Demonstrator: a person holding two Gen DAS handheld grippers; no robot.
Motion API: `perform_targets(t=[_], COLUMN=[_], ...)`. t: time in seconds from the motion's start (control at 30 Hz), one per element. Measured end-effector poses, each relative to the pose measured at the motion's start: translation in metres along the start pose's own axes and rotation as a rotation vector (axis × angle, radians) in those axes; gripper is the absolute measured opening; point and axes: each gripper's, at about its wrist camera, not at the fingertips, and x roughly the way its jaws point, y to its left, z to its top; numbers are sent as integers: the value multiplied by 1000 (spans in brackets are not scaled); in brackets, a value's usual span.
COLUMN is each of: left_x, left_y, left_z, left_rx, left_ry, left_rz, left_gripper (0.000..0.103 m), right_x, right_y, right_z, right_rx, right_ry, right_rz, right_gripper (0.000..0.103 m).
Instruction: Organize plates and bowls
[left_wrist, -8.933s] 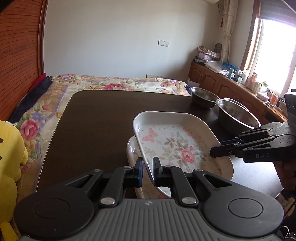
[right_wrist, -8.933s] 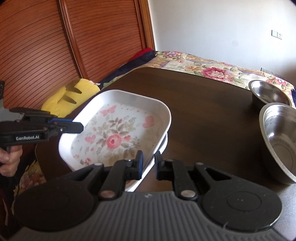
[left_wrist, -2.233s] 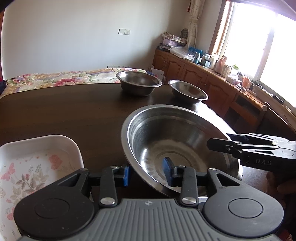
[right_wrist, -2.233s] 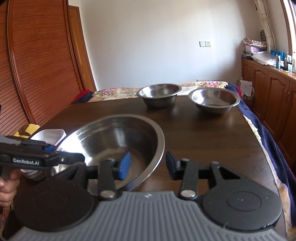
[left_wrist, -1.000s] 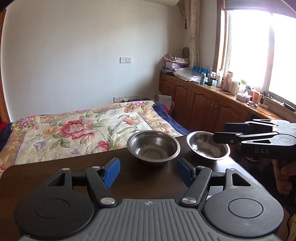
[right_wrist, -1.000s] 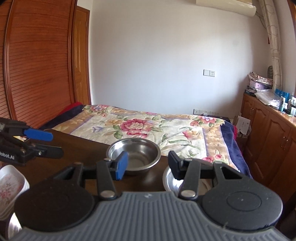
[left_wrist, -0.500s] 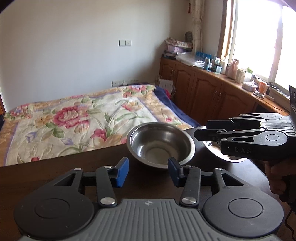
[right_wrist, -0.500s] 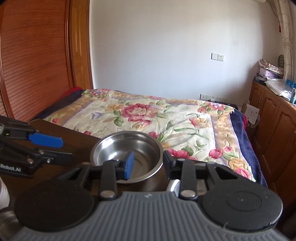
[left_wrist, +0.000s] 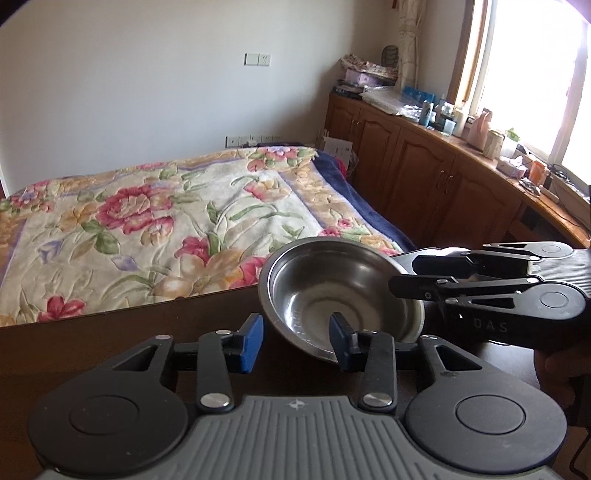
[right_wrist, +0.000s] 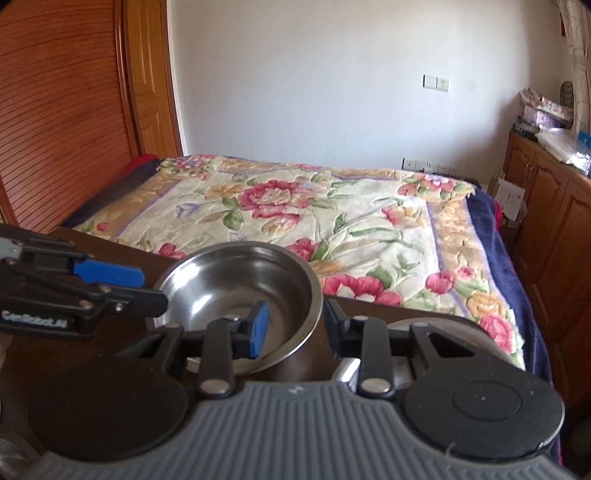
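A steel bowl (left_wrist: 340, 291) sits near the far edge of the dark wooden bench (left_wrist: 110, 332), with the flowered bed (left_wrist: 166, 221) just beyond that edge. The left claw (left_wrist: 297, 341) has its blue-padded fingers apart and straddles the bowl's near left rim: its right finger reaches over the rim into the bowl, its left finger stands outside over the bench. The right claw (right_wrist: 297, 325) is also spread, astride the bowl's (right_wrist: 240, 299) near right rim, with its left finger inside the bowl and its right finger outside the wall. Neither claw is closed on the metal. Seen from the left wrist, the right claw reaches in from the right across the bowl's far side. A second steel bowl (right_wrist: 399, 326) lies on the bench just to the right, mostly hidden behind the right claw.
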Motion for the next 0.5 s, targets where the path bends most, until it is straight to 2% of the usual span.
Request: perform_targets(t=[0.2, 0.5], left_x=[10, 21], left_y=[3, 10], left_z=[-1, -4], left_rx=[-6, -35], left_ry=[16, 30], left_rz=[-2, -7], left_gripper=[34, 30], right_x=[6, 15], right_y=[1, 4], right_z=[0, -2], right_rx=[-1, 1], right_ry=[23, 61], right_rz=[3, 19], right_gripper=[33, 26])
